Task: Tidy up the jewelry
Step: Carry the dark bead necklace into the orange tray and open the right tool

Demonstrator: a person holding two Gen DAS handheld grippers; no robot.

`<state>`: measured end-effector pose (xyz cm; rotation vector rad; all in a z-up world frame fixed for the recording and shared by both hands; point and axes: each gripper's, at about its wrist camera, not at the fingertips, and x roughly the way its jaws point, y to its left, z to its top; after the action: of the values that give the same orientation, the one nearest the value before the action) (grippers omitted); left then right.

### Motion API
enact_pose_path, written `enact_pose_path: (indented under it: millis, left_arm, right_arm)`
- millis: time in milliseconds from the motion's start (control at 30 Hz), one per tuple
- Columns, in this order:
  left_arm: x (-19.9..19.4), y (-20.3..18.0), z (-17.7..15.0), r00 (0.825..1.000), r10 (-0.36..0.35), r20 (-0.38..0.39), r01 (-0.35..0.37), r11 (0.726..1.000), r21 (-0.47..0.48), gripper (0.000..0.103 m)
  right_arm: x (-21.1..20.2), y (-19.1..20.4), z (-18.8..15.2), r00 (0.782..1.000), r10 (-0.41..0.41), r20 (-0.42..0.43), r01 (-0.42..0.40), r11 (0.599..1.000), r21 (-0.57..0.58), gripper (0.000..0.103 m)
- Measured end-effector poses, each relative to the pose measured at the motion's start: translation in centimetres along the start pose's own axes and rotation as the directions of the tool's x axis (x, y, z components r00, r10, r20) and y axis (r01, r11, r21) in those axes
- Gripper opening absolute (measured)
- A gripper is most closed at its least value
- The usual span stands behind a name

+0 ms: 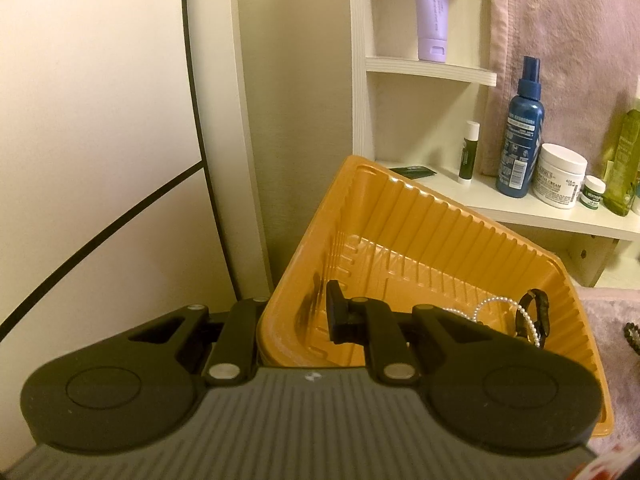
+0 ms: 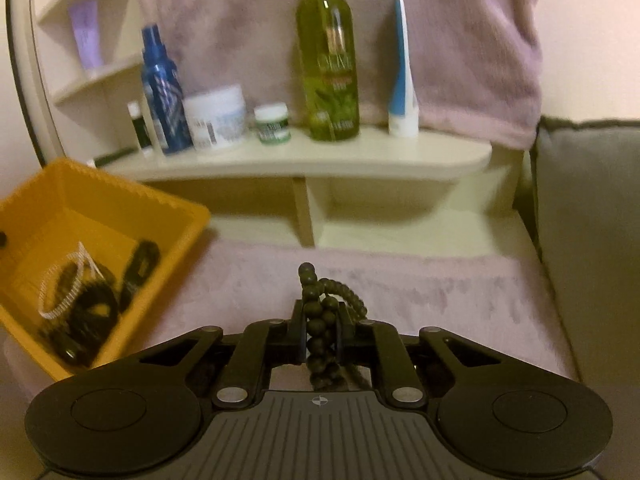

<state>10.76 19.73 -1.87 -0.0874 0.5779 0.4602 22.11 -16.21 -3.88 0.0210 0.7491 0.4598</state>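
Observation:
An orange plastic tray (image 1: 420, 240) sits tilted in the left wrist view. My left gripper (image 1: 296, 316) is shut on its near left wall, one finger inside and one outside. A pearl bracelet (image 1: 500, 308) and a dark watch (image 1: 536, 312) lie in it. In the right wrist view the tray (image 2: 120, 208) is at the left and holds the pearl bracelet (image 2: 60, 288) and dark bracelets (image 2: 140, 268). My right gripper (image 2: 318, 332) is shut on a dark bead bracelet (image 2: 320, 300), held over the pink cloth (image 2: 440, 288).
A cream shelf (image 2: 320, 160) behind holds a blue spray bottle (image 2: 162, 96), a white cream jar (image 2: 216, 116), a small jar (image 2: 273, 122), a green bottle (image 2: 330, 64) and a white-blue tube (image 2: 402, 68). A lilac tube (image 1: 431, 8) stands on an upper shelf. A grey cushion (image 2: 592, 240) is at the right.

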Motion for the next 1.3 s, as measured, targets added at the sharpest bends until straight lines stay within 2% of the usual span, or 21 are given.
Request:
enact_pose_path:
  millis: [400, 667, 900, 1233, 1300]
  left_arm:
    - [-0.2, 0.2, -0.1, 1.000, -0.010, 0.004, 0.010, 1.000, -0.007, 0.014]
    - [-0.4, 0.3, 0.0, 1.000, -0.020, 0.008, 0.020, 1.000, -0.013, 0.014]
    - [-0.4, 0.4, 0.0, 1.000, -0.025, 0.009, 0.025, 0.999, -0.019, 0.014]
    - [-0.5, 0.5, 0.0, 0.999, -0.031, 0.008, 0.031, 0.999, -0.028, 0.014]
    - [-0.5, 0.5, 0.0, 0.999, -0.034, 0.010, 0.035, 0.999, -0.028, 0.014]
  right_arm:
    - [-4.7, 2.7, 5.0, 0.991, 0.075, 0.108, -0.072, 0.997, -0.037, 0.013]
    - [-7.7, 5.8, 8.2, 0.969, 0.172, 0.179, -0.160, 0.984, -0.081, 0.013]
    - [-9.6, 9.2, 11.5, 0.920, 0.282, 0.271, -0.254, 0.958, -0.133, 0.013]
    - [-11.6, 15.6, 16.0, 0.815, 0.445, 0.371, -0.382, 0.894, -0.233, 0.013]
    - [-11.5, 16.5, 16.4, 0.805, 0.461, 0.373, -0.394, 0.886, -0.244, 0.013]
